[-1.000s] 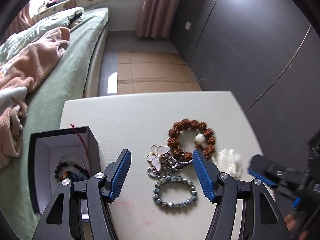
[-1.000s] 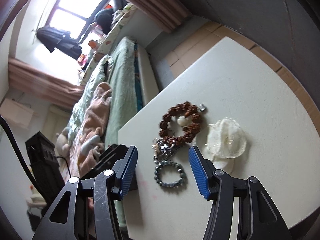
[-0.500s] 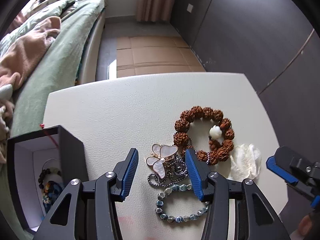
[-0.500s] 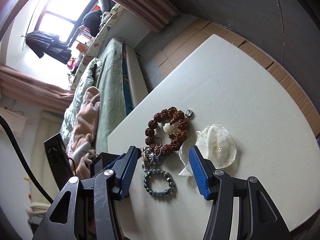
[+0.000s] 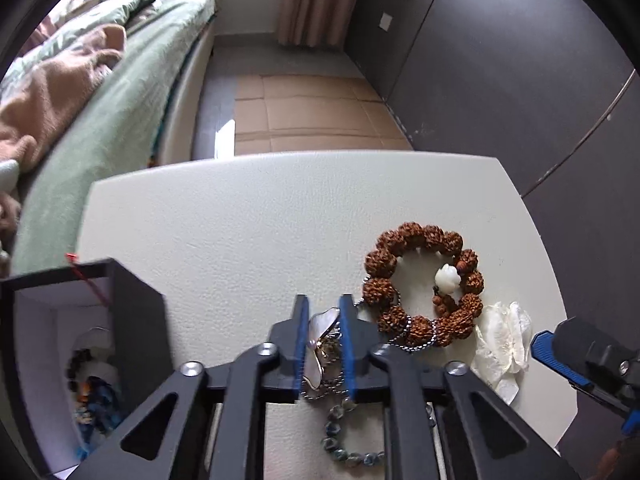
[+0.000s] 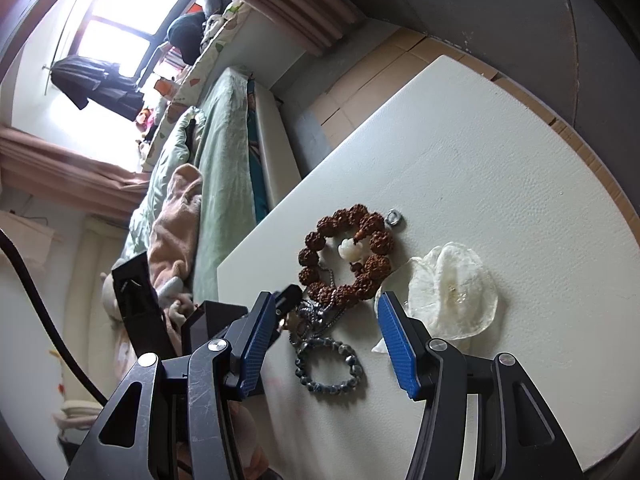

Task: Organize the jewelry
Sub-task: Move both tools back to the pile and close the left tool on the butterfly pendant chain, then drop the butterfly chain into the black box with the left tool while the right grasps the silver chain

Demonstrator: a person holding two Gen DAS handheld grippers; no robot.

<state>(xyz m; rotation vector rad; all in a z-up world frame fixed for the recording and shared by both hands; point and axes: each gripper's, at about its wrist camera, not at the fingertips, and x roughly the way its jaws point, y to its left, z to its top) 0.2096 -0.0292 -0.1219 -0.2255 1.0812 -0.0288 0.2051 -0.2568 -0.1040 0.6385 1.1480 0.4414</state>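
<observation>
Clamped on the butterfly pendant!
Left gripper (image 5: 323, 344) pinching pendant (image 5: 318, 334) on the table (image 5: 260, 220), at eight o'clock from brown bracelet (image 5: 420, 280); right gripper (image 6: 326, 344) hanging apart over blue bracelet (image 6: 330, 366).

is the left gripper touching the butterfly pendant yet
Touching. In the left wrist view the left gripper has its blue pads pressed against both sides of the butterfly pendant, with its chain bunched between them too.

A white table (image 5: 248, 216) carries a black box (image 5: 132, 320) at left, a brown bead bracelet (image 5: 420, 280), a white pouch (image 5: 504, 340) at right, a grey bracelet (image 6: 330, 364) nearest, and a necklace (image 5: 320, 344).
</observation>
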